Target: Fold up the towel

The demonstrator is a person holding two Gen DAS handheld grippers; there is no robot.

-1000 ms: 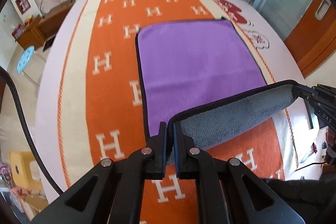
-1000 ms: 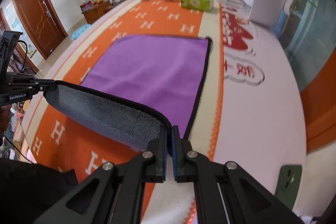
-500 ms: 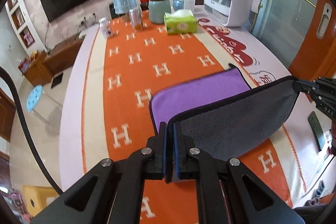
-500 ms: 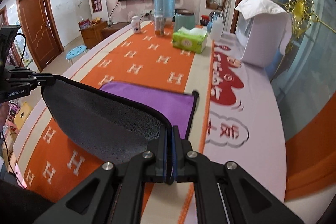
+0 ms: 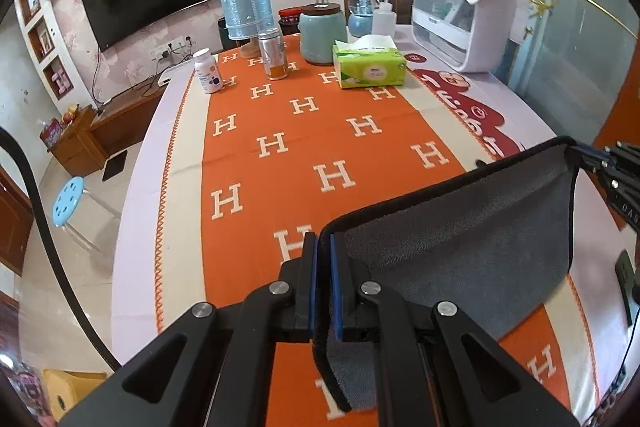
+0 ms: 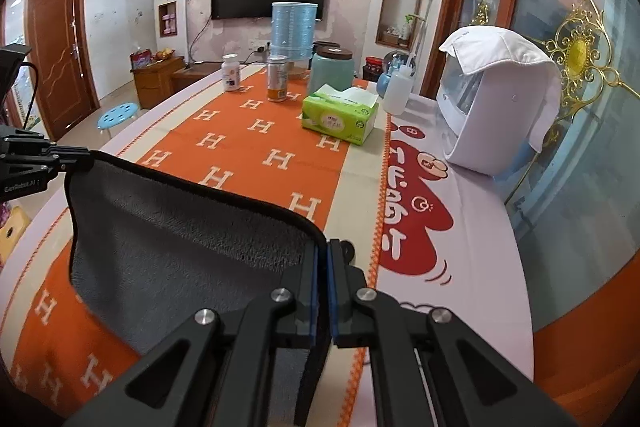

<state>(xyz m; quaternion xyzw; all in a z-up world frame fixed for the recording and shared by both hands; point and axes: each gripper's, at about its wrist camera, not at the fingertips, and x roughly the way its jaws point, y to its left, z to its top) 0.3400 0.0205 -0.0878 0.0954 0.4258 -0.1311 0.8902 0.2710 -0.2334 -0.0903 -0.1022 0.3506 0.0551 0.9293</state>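
Observation:
The towel (image 5: 460, 247) shows its grey side with a black hem and hangs stretched between both grippers above the orange table runner (image 5: 304, 147). My left gripper (image 5: 324, 247) is shut on one top corner. My right gripper (image 6: 323, 255) is shut on the other top corner of the towel (image 6: 180, 247). Each gripper also shows in the other's view, the right one at the far right (image 5: 600, 163) and the left one at the far left (image 6: 52, 159). The purple side is hidden.
At the table's far end stand a green tissue box (image 5: 370, 67), a teal jar (image 5: 322, 35), a can (image 5: 273, 54), a pill bottle (image 5: 207, 71), a blue lamp (image 5: 248, 11) and a white appliance (image 5: 464, 23). A phone (image 5: 625, 275) lies at the right edge.
Both grippers have raised the towel's near edge and carried it forward. The purple side, seen flat on the table before, is now hidden behind the hanging grey side.

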